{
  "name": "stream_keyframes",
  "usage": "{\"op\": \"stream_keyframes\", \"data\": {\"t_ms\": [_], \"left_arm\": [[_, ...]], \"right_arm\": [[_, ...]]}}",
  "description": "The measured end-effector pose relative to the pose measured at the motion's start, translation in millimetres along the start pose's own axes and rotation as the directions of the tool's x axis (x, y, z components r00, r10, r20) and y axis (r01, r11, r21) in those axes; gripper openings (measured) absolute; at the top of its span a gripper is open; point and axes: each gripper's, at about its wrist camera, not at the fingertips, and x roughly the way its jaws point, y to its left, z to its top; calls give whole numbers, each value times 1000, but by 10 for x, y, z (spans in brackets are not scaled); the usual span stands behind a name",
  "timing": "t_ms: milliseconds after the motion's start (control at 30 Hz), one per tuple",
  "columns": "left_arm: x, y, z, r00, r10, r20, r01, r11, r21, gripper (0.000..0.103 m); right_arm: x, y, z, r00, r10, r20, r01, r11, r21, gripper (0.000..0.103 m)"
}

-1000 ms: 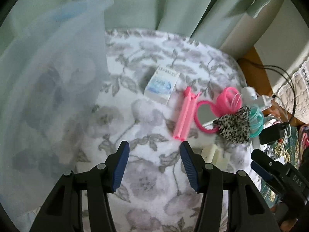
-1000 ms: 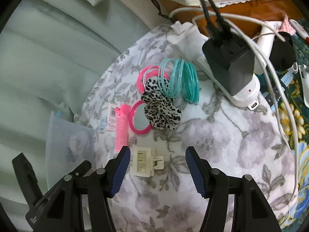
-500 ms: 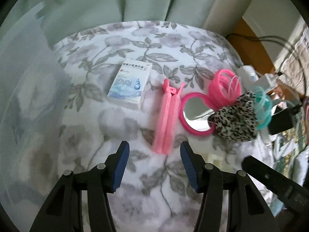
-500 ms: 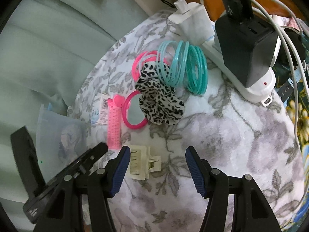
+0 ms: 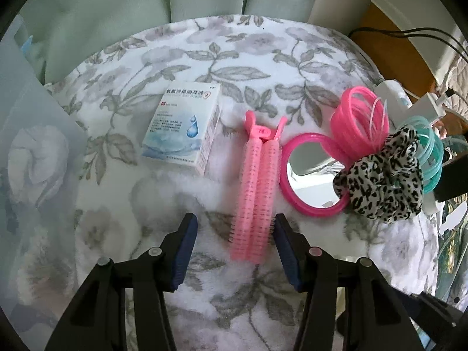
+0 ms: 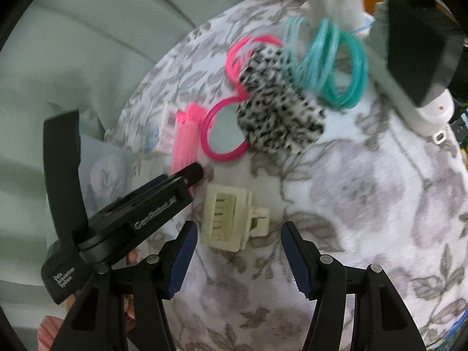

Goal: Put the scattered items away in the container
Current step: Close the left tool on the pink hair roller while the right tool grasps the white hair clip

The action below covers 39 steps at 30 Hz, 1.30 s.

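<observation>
Two pink roller clips (image 5: 257, 187) lie side by side on the floral cloth (image 5: 239, 58). Their near end sits between the fingers of my open left gripper (image 5: 234, 245), close to the right pad (image 5: 285, 242), with no squeeze visible. A cream claw clip (image 6: 231, 216) lies just ahead of my open right gripper (image 6: 238, 248), partly between its tips. Also on the cloth are an ear-drop box (image 5: 184, 125), a pink mirror (image 5: 310, 175), pink coils (image 5: 359, 117), a leopard scrunchie (image 5: 383, 175) and teal rings (image 6: 330, 67). The translucent container (image 5: 35, 175) stands at the left edge.
A white power strip (image 6: 424, 111) with a black adapter (image 6: 421, 58) and cables crowds the far right of the cloth. A pale green curtain (image 5: 117, 14) hangs behind. My left gripper (image 6: 163, 199) and a hand (image 6: 49, 330) fill the right wrist view's lower left.
Both grippers have sunk toward the cloth. The left one slid right, away from the container, until the roller clips' end came between its fingers. The right one closed in on the claw clip.
</observation>
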Motion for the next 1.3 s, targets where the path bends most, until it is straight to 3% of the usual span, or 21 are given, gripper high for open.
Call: {"op": "stream_keyframes", "data": {"t_ms": [233,667,1033,1300], "left_arm": [[-3,77,6,1000,-27,8,27,1000,-1,49],[-40,256,-30,996,-83,17,83,996,-13,36],[-63,394,-81,992,-126,23,127,991,-34,35],[-49,363,-79,990,-139,24,141,988,-63,34]], "right_arm": [[64,2,1,1000,23,-3,-23,1000,2,65],[155,-29,9,999,-37,6,37,999,11,65],[228,111,-14,991,-129,27,130,991,-30,66],[304,181,-75,986,-163,36,163,986,-25,59]]}}
